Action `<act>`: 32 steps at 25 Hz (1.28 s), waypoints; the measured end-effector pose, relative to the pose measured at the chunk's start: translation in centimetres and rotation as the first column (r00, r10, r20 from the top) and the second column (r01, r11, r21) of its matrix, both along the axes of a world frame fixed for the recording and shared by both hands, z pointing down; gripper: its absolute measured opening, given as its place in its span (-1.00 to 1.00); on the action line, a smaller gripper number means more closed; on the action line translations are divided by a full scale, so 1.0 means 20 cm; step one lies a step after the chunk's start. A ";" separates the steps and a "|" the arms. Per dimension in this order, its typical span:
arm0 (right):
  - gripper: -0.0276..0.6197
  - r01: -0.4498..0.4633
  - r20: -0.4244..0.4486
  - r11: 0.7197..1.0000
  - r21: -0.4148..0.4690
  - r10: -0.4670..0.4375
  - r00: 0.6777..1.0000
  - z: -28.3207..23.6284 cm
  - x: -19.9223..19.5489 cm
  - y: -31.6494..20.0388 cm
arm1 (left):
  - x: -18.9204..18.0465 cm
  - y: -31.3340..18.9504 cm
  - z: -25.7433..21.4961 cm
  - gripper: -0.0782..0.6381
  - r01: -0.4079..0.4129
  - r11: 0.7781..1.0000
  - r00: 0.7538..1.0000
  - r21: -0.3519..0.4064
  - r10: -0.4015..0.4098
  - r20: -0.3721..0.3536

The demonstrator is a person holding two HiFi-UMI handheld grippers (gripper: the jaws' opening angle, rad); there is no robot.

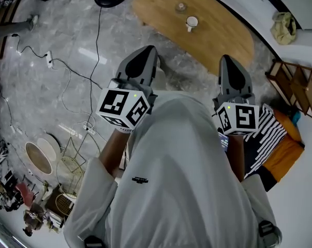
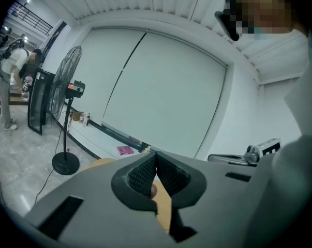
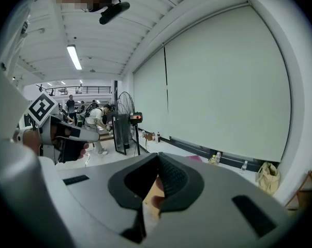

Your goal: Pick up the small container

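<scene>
Ahead, small white container [image 1: 191, 22], round and open-topped, upright on wooden table [image 1: 223, 40]; left gripper [image 1: 148, 51] and right gripper [image 1: 228, 61] jaws together, empty.

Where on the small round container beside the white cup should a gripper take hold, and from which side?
Likely across its round side wall: the small container seems to stand upright on the wooden table, apart from the white cup. Come from the person's side, passing left of the cup in the head view, so the cup stays clear.
</scene>
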State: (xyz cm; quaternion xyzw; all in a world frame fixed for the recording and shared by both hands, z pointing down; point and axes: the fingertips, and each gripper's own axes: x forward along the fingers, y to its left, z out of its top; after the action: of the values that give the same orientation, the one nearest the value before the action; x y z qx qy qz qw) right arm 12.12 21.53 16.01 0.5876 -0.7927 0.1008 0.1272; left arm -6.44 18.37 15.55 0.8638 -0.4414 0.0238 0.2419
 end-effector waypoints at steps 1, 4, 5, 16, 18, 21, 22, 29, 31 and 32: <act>-0.89 -0.002 -0.004 1.000 0.002 0.002 1.000 -0.02 -0.02 -0.04 | -0.02 -0.04 -0.01 -0.73 -0.005 1.000 1.000 0.004 0.005 -0.007; -0.89 -0.008 -0.015 1.000 0.000 0.008 1.000 -0.03 -0.07 -0.15 | -0.05 -0.17 -0.05 -0.73 -0.013 1.000 0.999 0.016 0.013 -0.029; -0.89 -0.012 -0.014 1.000 0.001 0.012 1.000 -0.03 -0.09 -0.19 | -0.06 -0.21 -0.05 -0.73 -0.015 1.000 0.999 0.019 0.015 -0.034; -0.89 -0.085 -0.027 0.996 0.006 0.085 0.996 -0.06 -0.26 -0.58 | -0.24 -0.62 0.01 -0.73 -0.089 0.996 0.995 -0.019 0.088 -0.042; -0.89 -0.102 -0.031 0.995 -0.008 0.102 0.994 -0.03 -0.24 -0.60 | -0.21 -0.67 0.01 -0.73 -0.121 0.993 0.992 -0.010 0.120 -0.024; -0.89 -0.127 -0.037 0.991 -0.028 0.126 0.991 0.01 -0.21 -0.62 | -0.16 -0.72 0.05 -0.73 -0.170 0.985 0.985 -0.015 0.170 -0.009; -0.89 -0.135 -0.036 0.990 -0.034 0.134 0.990 0.02 -0.20 -0.63 | -0.15 -0.74 0.07 -0.73 -0.180 0.983 0.984 -0.029 0.180 -0.007; -0.89 -0.177 0.081 0.978 -0.106 0.186 0.979 0.13 -0.05 -0.72 | -0.02 -0.86 0.16 -0.73 -0.208 0.974 0.977 -0.094 0.211 0.022; -0.89 -0.174 0.071 0.979 -0.108 0.182 0.981 0.15 -0.02 -0.76 | 0.00 -0.89 0.18 -0.73 -0.207 0.972 0.977 -0.108 0.212 0.028; -0.89 -0.174 0.067 0.979 -0.108 0.181 0.981 0.16 -0.01 -0.77 | 0.01 -0.90 0.19 -0.73 -0.211 0.971 0.976 -0.112 0.216 0.034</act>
State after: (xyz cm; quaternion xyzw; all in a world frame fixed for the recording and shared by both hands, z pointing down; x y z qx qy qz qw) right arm 11.94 6.19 19.24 0.6444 -0.7352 0.1746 0.1169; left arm -6.29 0.44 19.32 0.8911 -0.3495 0.0933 0.2742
